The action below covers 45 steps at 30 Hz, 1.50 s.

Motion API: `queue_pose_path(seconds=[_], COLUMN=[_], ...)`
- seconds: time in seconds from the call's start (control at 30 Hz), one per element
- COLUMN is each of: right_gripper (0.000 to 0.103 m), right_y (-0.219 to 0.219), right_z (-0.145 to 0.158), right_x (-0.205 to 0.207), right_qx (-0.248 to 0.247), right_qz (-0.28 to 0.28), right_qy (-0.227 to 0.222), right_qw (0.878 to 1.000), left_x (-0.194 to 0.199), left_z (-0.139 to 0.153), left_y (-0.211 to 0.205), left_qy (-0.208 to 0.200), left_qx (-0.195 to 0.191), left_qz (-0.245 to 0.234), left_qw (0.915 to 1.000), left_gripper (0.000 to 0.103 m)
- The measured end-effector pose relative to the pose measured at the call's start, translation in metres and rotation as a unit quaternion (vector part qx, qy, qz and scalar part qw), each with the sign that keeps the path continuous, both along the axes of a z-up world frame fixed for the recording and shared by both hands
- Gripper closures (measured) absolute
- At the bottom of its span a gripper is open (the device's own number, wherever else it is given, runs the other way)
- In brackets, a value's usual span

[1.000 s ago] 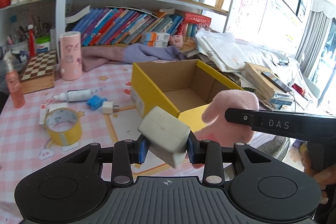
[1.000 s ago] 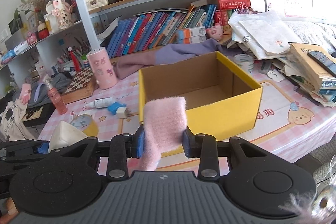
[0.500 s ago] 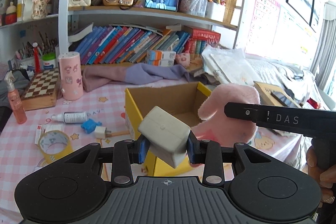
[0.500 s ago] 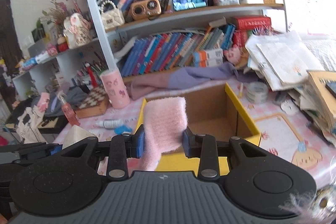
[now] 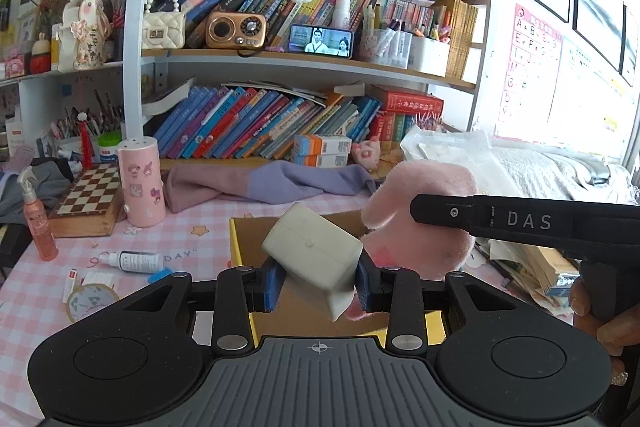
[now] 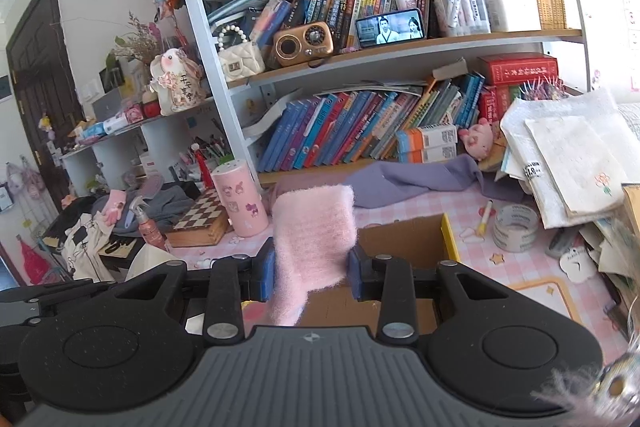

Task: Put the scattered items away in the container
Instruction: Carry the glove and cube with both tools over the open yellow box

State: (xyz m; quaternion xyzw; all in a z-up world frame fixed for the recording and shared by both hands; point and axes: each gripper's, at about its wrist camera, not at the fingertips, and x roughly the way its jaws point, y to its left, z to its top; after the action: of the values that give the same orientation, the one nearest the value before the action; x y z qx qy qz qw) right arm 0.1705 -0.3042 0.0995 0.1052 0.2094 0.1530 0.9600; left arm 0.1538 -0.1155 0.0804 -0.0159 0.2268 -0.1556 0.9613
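My left tool point(image 5: 318, 281) pinches a smooth, off-white boxy case point(image 5: 314, 253), tilted with one corner hanging down between the blue pads. My right tool point(image 6: 311, 273) is pressed together on a fuzzy pink cloth point(image 6: 314, 227), which stands up above the pads and droops below them. Both tools hang over the open cardboard box point(image 5: 244, 247), yellow on the outside and plain brown inside; its near rim sits just beyond the left tool's pads, and its far right corner point(image 6: 448, 233) lies just ahead of the right tool. The two tools are close side by side, the right tool's black arm crossing just to the right of my left one, so there is little free room between them. The counter point(image 5: 24, 291) wears a pink checked cover. To the left of the left tool lie a small white dropper bottle point(image 5: 134, 261) and a roll of yellow tape point(image 5: 86, 303); farther ahead stand a pink cylindrical canister point(image 5: 140, 183) and a wooden chessboard point(image 5: 90, 197). Right of the right tool sits a clear tape roll point(image 6: 514, 227). Crowded bookshelves point(image 6: 360, 131) close off the far edge.
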Motion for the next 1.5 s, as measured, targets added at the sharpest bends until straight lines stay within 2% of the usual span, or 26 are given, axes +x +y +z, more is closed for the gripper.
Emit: queue_pose_path(seconds=[0.27, 0.5, 0.73, 1.13, 1.5], right_gripper=[0.070, 0.070, 0.070, 0.070, 0.069], right_y=[-0.011, -0.009, -0.002, -0.005, -0.012], right_z=[0.004, 0.000, -0.014, -0.048, -0.087], right_x=[0.025, 0.047, 0.063, 0.089, 0.103], right_qx=[0.004, -0.004, -0.013, -0.032, -0.061], right_qz=[0.015, 0.031, 0.043, 0.037, 0.016], right_qy=[-0.013, -0.013, 0.013, 0.068, 0.130], right_qw=[1.000, 0.999, 0.999, 0.997, 0.990], left_x=[0.008, 0.025, 0.037, 0.058, 0.077], left_z=[0.010, 0.008, 0.000, -0.020, -0.048], left_y=[-0.013, -0.030, -0.040, -0.045, -0.060], left_qy=[-0.019, -0.022, -0.013, 0.020, 0.045], left_qx=[0.021, 0.065, 0.087, 0.091, 0.135], left_qz=[0.019, 0.016, 0.008, 0.004, -0.025], left_qw=[0.9994, 0.9975, 0.9961, 0.9956, 0.9895], left_gripper=[0.068, 0.068, 0.068, 0.068, 0.068])
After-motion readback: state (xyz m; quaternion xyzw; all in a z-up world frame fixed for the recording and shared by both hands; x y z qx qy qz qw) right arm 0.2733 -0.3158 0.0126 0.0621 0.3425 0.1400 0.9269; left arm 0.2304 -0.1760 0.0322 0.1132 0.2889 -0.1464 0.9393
